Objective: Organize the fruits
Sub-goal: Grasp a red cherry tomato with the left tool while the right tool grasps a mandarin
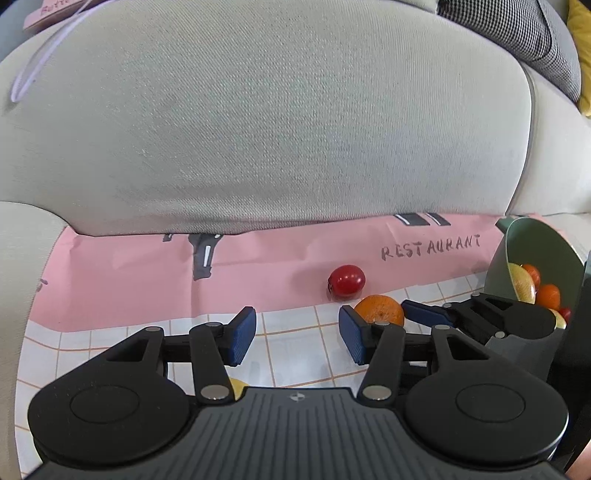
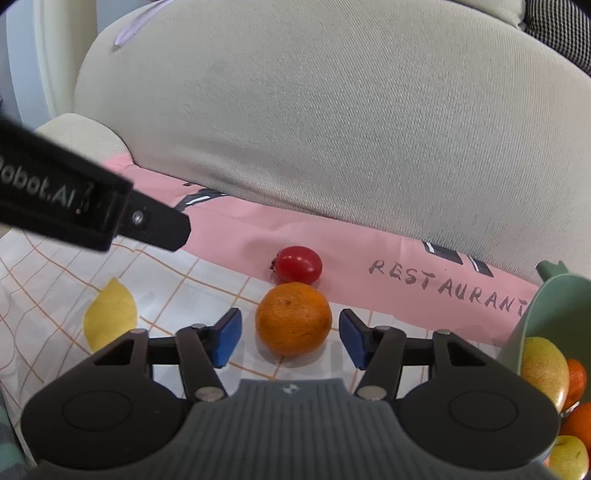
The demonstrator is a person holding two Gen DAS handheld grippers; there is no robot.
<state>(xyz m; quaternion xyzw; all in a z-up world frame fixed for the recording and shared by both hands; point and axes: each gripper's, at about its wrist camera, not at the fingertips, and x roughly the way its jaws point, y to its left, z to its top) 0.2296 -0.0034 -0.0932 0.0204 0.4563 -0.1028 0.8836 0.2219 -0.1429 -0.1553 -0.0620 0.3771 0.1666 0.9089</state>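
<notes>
Beige sofa cushion (image 2: 332, 129) bounds the pink-and-checked cloth (image 2: 229, 273) behind the dimpled orange (image 2: 293, 318). Right tool (image 2: 290, 338) straddles the orange, pads apart from it, jaws partly spread. Left tool (image 1: 297, 334) gapes empty, cloth clear beneath. Green bowl (image 2: 546, 314) sits right of the orange.

Furniture: beige fabric sofa cushion (image 1: 280, 122)
Corner: houndstooth cushion (image 1: 524, 29), yellow cushion (image 1: 583, 55)
Seat: covered by pink printed cloth (image 2: 332, 254)

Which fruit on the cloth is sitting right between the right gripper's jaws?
The orange. It sits between the open right gripper, untouched; the red fruit lies farther back.
</notes>
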